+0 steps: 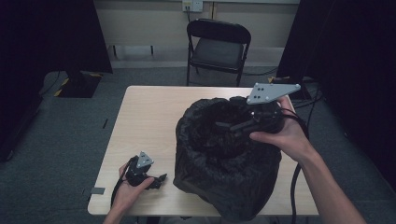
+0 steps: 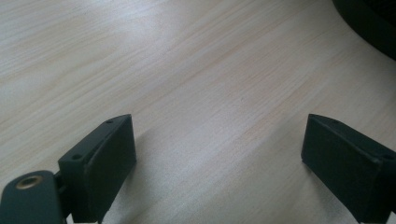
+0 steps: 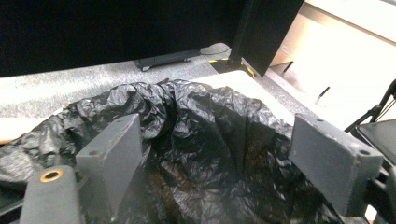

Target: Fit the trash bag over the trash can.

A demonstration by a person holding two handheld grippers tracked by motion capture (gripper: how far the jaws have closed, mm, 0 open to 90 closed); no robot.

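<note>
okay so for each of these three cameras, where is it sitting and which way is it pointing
High view: above the table's near side, looking forward and down; both forearms show, with the black bag.
Left gripper view: on the left hand-held gripper, looking along its open jaws at bare tabletop.
Right gripper view: on the right hand-held gripper, open above the bag's mouth.
Shared: bag and table in all three.

The black bag (image 1: 224,163) is thin, crinkled plastic film with a faint sheen on its creases, and it stands at about four o'clock on the tabletop (image 1: 144,116), which is pale wood-look laminate, smooth with a fine straight grain and a soft satin finish. The left tongs (image 2: 219,154) and the right tongs (image 3: 217,158) have matt, dark plastic-looking jaws with a slightly grainy surface, each with a small brass-coloured metal insert near its base. Above the right tongs, at about two o'clock, sits a flat matt grey plate (image 1: 271,92) that looks like metal.
</note>
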